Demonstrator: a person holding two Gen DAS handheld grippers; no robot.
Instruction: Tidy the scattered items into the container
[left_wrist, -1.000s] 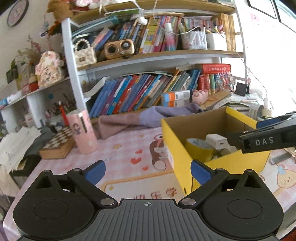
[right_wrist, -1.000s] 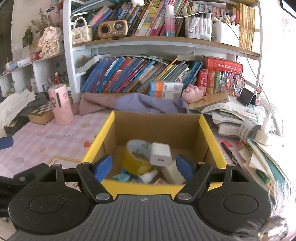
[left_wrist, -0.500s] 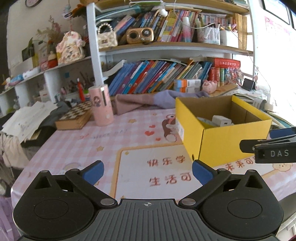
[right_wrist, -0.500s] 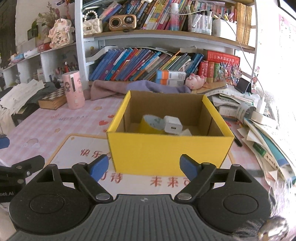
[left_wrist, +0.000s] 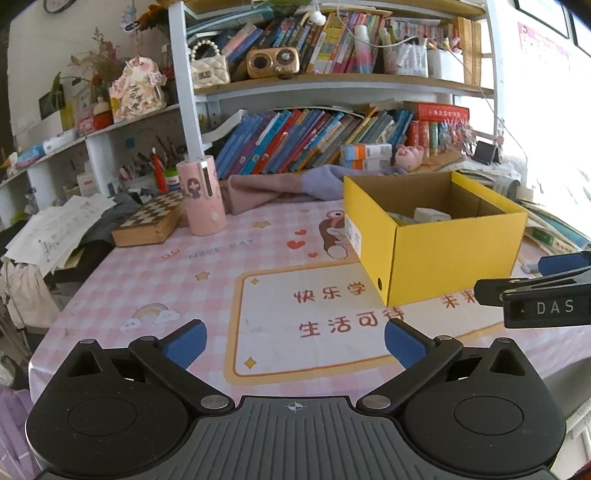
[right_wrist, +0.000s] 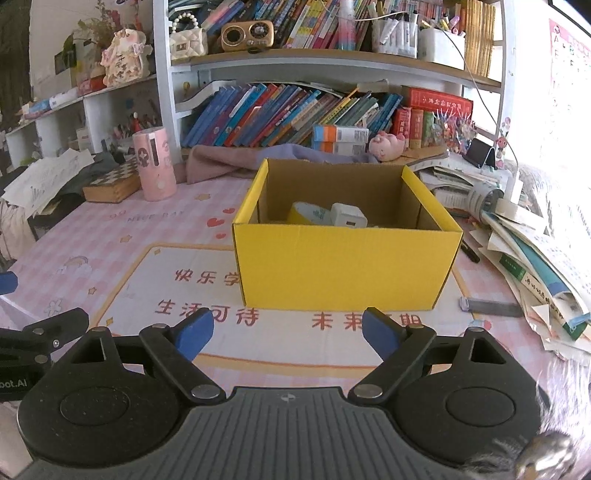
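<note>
From the left wrist, the yellow cardboard box (left_wrist: 443, 254) sits open-topped on the pink checked tablecloth (left_wrist: 184, 273), far right of the left gripper (left_wrist: 293, 341), whose jaws gape wide on nothing. A pink cylinder (left_wrist: 201, 199) and chessboard case (left_wrist: 151, 221) stand far left.

From the right wrist, the box (right_wrist: 343, 266) lies straight ahead, holding a tape roll (right_wrist: 310, 213) and white charger (right_wrist: 348, 217). The right gripper (right_wrist: 286, 332) has just been opening, nothing between its jaws. Loose papers (right_wrist: 535, 266) crowd the right.

left gripper (left_wrist: 293, 341): fingers wide apart, empty | right gripper (right_wrist: 287, 334): fingers just been opening, empty
</note>
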